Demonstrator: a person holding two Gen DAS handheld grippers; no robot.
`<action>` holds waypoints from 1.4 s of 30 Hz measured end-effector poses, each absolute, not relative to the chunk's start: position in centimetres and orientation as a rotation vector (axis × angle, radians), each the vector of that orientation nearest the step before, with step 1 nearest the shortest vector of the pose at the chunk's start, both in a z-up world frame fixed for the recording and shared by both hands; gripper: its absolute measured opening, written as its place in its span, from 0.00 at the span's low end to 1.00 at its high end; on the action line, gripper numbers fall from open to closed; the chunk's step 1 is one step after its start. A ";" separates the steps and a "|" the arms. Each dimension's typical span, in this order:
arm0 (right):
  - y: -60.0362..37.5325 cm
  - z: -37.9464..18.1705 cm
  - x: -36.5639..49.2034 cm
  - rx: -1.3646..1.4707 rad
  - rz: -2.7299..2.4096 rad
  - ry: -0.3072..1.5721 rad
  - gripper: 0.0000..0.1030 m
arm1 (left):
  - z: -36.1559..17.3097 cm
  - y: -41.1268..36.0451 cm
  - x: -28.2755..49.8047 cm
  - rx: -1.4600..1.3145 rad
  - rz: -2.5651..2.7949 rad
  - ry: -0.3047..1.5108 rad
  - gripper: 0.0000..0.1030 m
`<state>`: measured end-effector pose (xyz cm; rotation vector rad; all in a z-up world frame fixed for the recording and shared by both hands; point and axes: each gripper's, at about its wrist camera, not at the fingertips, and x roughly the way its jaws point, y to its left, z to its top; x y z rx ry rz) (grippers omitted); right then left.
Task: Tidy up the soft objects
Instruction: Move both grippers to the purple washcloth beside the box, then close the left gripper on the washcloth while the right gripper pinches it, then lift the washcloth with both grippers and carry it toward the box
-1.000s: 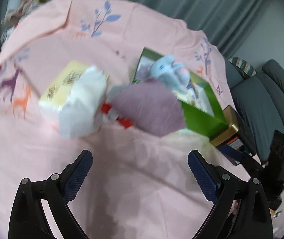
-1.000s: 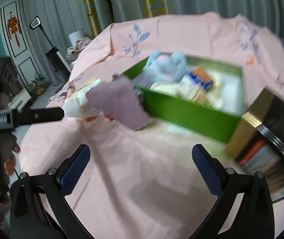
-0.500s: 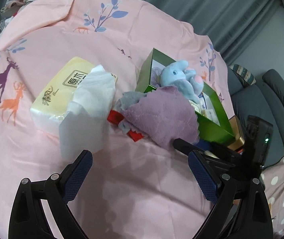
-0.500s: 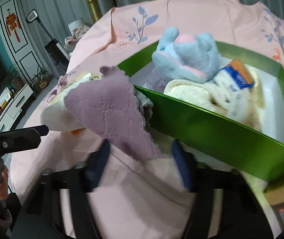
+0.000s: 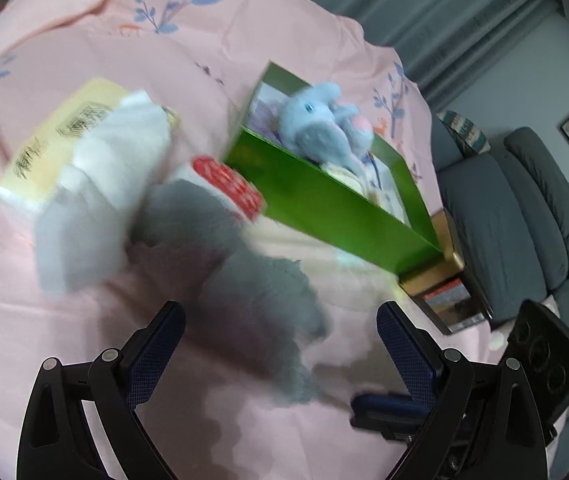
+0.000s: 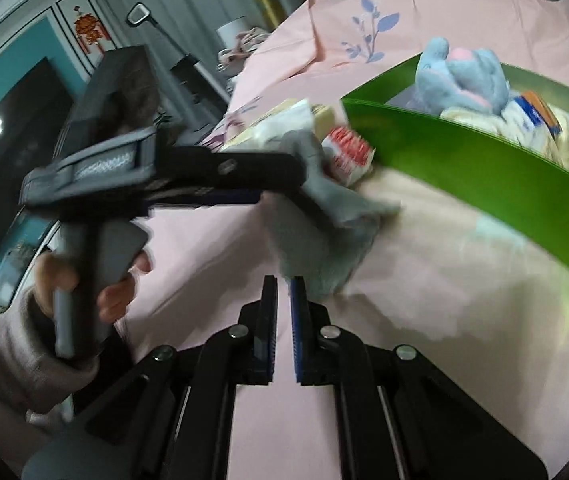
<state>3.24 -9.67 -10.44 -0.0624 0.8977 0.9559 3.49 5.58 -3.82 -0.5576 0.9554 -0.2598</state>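
The grey cloth [image 5: 240, 264] lies crumpled on the pink sheet [image 5: 64, 360], just in front of the green box [image 5: 324, 204] and beside a red-and-white packet [image 5: 230, 188]. It looks limp and likely to sag when lifted. In the right wrist view the cloth's near corner [image 6: 316, 252] reaches the tips of the right gripper [image 6: 283, 284], whose fingers are pressed nearly together; blur hides whether fabric is actually caught between them. The left gripper [image 5: 280, 320] hangs over the cloth with its fingers spread wide, holding nothing, probably placed to take a second corner. The box already holds a blue plush elephant [image 5: 320, 124] and other soft items, so it seems to be where the cloth is headed. A yellow tissue pack [image 5: 60, 136] with a white tissue [image 5: 124, 140] pulled up sits further left on the sheet.
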 end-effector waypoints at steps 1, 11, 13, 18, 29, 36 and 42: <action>-10.4 -10.3 2.3 -0.057 0.970 0.900 0.06 | -4.0 5.2 3.4 -0.549 -0.260 0.966 0.94; -10.7 -10.0 3.4 -0.082 0.870 0.838 0.38 | -5.0 5.9 2.6 -0.515 -0.119 1.007 0.94; -9.2 -10.5 4.7 -0.089 0.851 0.832 0.59 | -5.9 6.4 3.5 -0.530 -0.111 1.034 0.94; -5.8 -11.6 7.3 -0.120 0.856 0.856 0.58 | -6.8 7.9 4.3 -0.603 -0.094 1.013 0.72; -2.7 -13.7 9.2 -0.210 0.842 0.939 0.44 | -6.8 8.0 4.2 -0.516 -0.124 1.025 0.17; -2.2 -12.8 7.5 -0.218 0.865 0.882 0.09 | -5.1 6.8 2.9 -0.470 -0.153 0.980 0.12; -4.0 -10.5 5.0 -0.172 0.870 0.815 0.09 | -2.1 4.8 0.5 -0.385 -0.169 0.923 0.12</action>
